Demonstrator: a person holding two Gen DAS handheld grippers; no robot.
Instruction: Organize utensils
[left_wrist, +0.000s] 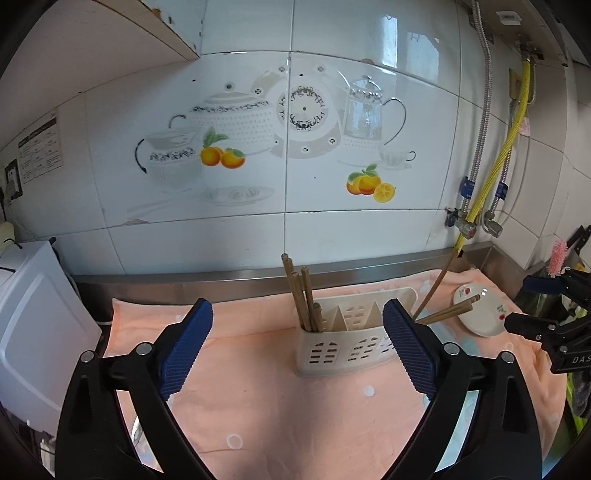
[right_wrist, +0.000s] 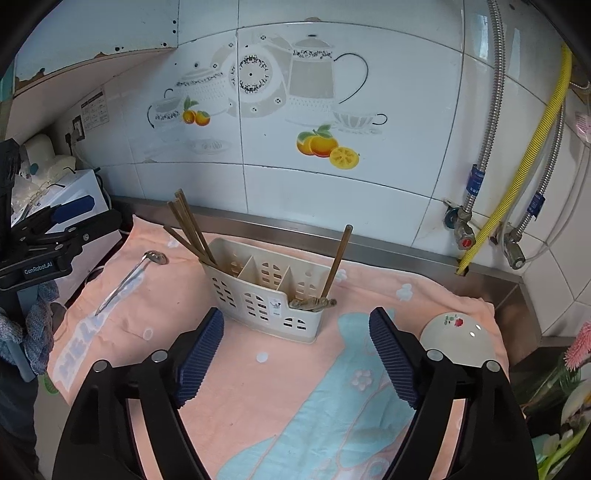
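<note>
A cream three-compartment utensil holder (left_wrist: 341, 341) (right_wrist: 266, 291) stands on a peach towel (left_wrist: 258, 387). Several wooden chopsticks (left_wrist: 301, 291) (right_wrist: 188, 230) lean in its left compartment. One chopstick (right_wrist: 337, 264) stands in its right compartment; in the left wrist view chopsticks (left_wrist: 448, 312) stick out to the right. A metal spoon (right_wrist: 129, 278) lies on the towel left of the holder. My left gripper (left_wrist: 297, 354) is open and empty in front of the holder. My right gripper (right_wrist: 295, 360) is open and empty, just in front of the holder.
A small white floral plate (left_wrist: 480, 314) (right_wrist: 456, 343) lies right of the holder. A white appliance (left_wrist: 33, 325) stands at the left. Tiled wall, steel backsplash, hoses and valves (right_wrist: 465, 229) are behind. Plants (right_wrist: 569, 387) are at the far right.
</note>
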